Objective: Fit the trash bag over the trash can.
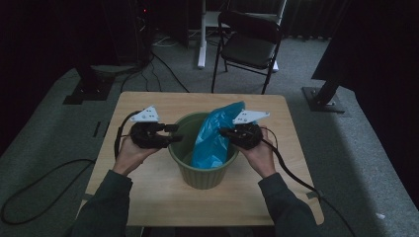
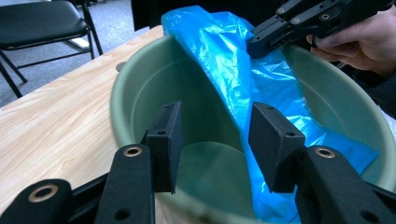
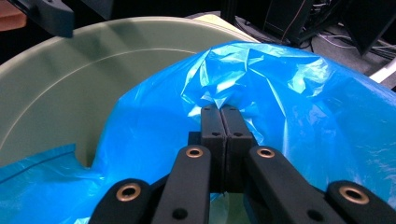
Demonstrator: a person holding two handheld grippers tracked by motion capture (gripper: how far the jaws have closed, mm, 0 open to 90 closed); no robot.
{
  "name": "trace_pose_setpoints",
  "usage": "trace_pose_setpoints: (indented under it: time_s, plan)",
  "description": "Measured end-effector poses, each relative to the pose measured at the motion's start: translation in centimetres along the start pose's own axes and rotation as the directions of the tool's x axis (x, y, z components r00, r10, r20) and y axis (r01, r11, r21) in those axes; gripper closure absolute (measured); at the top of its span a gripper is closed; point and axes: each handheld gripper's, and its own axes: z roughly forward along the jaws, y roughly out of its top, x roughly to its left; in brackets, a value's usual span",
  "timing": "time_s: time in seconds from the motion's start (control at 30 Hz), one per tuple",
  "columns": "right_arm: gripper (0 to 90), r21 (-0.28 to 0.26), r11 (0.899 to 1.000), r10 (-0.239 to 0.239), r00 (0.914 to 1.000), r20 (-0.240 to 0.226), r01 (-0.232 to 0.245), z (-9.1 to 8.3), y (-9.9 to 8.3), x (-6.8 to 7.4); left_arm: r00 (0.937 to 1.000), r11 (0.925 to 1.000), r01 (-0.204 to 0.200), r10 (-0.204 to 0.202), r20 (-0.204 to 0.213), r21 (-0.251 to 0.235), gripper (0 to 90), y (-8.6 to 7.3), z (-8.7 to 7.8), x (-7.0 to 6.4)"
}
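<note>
You're pinching the blue bag [image 3: 280, 121] with your right gripper [image 1: 228, 132], jaws clamped together on a gathered fold, lifting the film clear so it can line the green bin [image 1: 184, 129] at frame center. Your left gripper [image 1: 173, 134] is waiting at the left rim, its 2 jaws apart, ready to catch the free edge. The bag's long axis is running from upper right down into the bin.
</note>
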Motion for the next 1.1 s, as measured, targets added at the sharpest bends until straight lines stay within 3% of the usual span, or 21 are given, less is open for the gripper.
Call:
trace_pose_setpoints:
  time_s: [0.27, 0.77, 0.83, 0.87, 0.9, 0.97, 1.1]
  plan:
    - [89.9, -0.019, 1.0, 0.008, 0.9997, -0.025, -0.008, -0.1, 0.1, 0.1, 0.9994, 0.9989, -0.013, 0.011, 0.032, 0.044, 55.0, 1.1, 2.0, -0.3]
    - [90.0, -0.057, 0.998, -0.022, 0.9967, -0.078, 0.018, -0.3, 1.1, 1.5, 0.9981, 0.993, -0.05, 0.045, 0.041, 0.107, 53.7, 2.5, 4.3, -1.4]
    - [90.0, -0.055, 0.998, -0.022, 0.9968, -0.077, 0.018, -0.2, 1.1, 1.5, 0.998, 0.9919, -0.058, 0.055, 0.032, 0.113, 58.1, 2.5, 4.4, -1.6]
    - [90.0, -0.054, 0.998, -0.021, 0.9966, -0.079, 0.017, -0.2, 1.1, 1.5, 0.9964, 0.9876, -0.081, 0.084, -0.011, 0.134, 58.1, 2.6, 4.7, -1.9]
    - [89.9, -0.048, 0.999, -0.026, 0.9958, -0.088, 0.022, 0.0, 1.0, 1.6, 0.9955, 0.9868, -0.087, 0.092, -0.025, 0.136, 73.6, 2.6, 4.8, -2.0]
    - [89.6, -0.039, 0.999, -0.032, 0.9949, -0.095, 0.029, 0.1, 0.9, 1.8, 0.9945, 0.9859, -0.095, 0.1, -0.031, 0.137, 85.7, 2.6, 4.8, -2.1]
    - [78.9, -0.028, 0.999, -0.041, 0.9956, -0.084, 0.039, -0.2, 0.7, 1.8, 0.992, 0.9808, -0.115, 0.122, -0.034, 0.157, 89.8, 2.4, 4.9, -2.3]
